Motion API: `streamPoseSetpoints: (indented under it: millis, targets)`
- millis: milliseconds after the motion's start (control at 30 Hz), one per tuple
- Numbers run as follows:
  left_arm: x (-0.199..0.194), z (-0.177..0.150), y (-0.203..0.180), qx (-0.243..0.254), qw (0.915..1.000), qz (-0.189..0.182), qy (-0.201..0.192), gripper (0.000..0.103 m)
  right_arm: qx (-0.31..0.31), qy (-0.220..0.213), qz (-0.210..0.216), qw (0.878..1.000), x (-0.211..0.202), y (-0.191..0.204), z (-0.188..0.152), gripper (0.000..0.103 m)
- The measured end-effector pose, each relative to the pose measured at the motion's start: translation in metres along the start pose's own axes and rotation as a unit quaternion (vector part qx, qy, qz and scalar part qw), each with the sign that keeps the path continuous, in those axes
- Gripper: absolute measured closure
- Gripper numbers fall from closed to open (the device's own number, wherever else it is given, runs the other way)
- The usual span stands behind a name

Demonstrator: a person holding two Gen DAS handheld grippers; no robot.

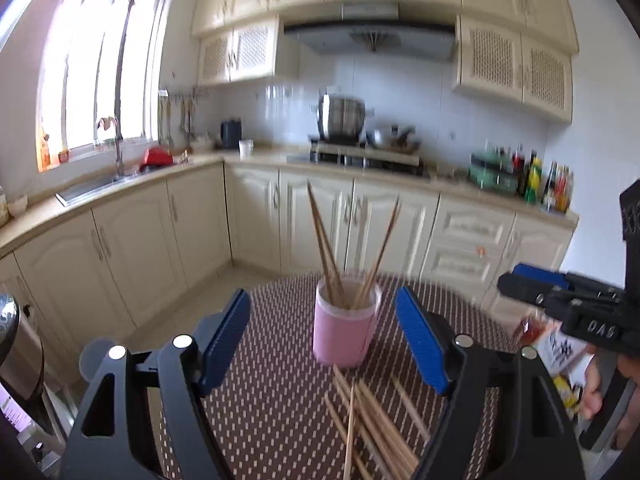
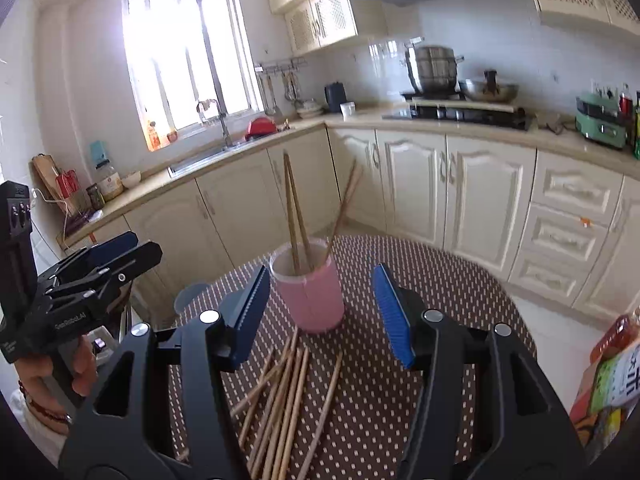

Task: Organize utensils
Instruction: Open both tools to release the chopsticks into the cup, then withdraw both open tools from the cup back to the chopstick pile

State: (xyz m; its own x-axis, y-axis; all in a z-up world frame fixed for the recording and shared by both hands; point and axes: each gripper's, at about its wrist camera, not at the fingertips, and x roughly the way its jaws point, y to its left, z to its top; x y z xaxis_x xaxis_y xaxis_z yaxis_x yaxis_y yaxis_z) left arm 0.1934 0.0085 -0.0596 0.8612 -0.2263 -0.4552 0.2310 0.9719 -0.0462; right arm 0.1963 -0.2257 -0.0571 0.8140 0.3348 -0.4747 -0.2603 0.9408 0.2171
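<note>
A pink cup [image 1: 344, 326] [image 2: 310, 294] stands on a round table with a brown dotted cloth [image 1: 280, 412] [image 2: 432, 292]. Several wooden chopsticks [image 1: 352, 256] [image 2: 296, 216] stand in it. More loose chopsticks [image 1: 368, 416] [image 2: 284, 400] lie on the cloth in front of the cup. My left gripper [image 1: 324, 340] is open and empty, hovering above the loose chopsticks, jaws either side of the cup. My right gripper [image 2: 320, 312] is open and empty, also above the pile. Each gripper shows in the other's view, the right one [image 1: 520, 280] and the left one [image 2: 136, 248].
Bottles and snack packets [image 1: 560, 352] [image 2: 612, 376] stand at the table's right edge. A metal appliance [image 1: 20, 344] is at the left. Cream cabinets [image 1: 392, 220] and a counter with sink [image 1: 92, 188], stove [image 2: 460, 114] and pots run behind the table.
</note>
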Motion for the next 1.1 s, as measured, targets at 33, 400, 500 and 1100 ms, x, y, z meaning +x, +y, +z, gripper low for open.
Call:
streamPoseSetpoints:
  millis: [33, 400, 500, 1100]
  targets:
    - [0.006, -0.006, 0.000, 0.002, 0.9999, -0.001, 0.015, 0.029, 0.003, 0.007, -0.001, 1.000, 0.003, -0.003, -0.007, 0.049]
    - [0.070, -0.078, -0.008, 0.018, 0.9879, -0.021, 0.152, 0.031, 0.023, 0.077, -0.010, 0.997, 0.036, -0.016, -0.066, 0.049]
    - [0.086, -0.097, -0.014, 0.029, 0.9809, -0.034, 0.189, 0.051, 0.027, 0.102, -0.011, 0.994, 0.048, -0.017, -0.081, 0.049]
    - [0.132, -0.131, -0.019, 0.020, 0.9651, -0.055, 0.255, 0.096, -0.002, 0.206, -0.002, 0.979, 0.103, -0.005, -0.120, 0.063]
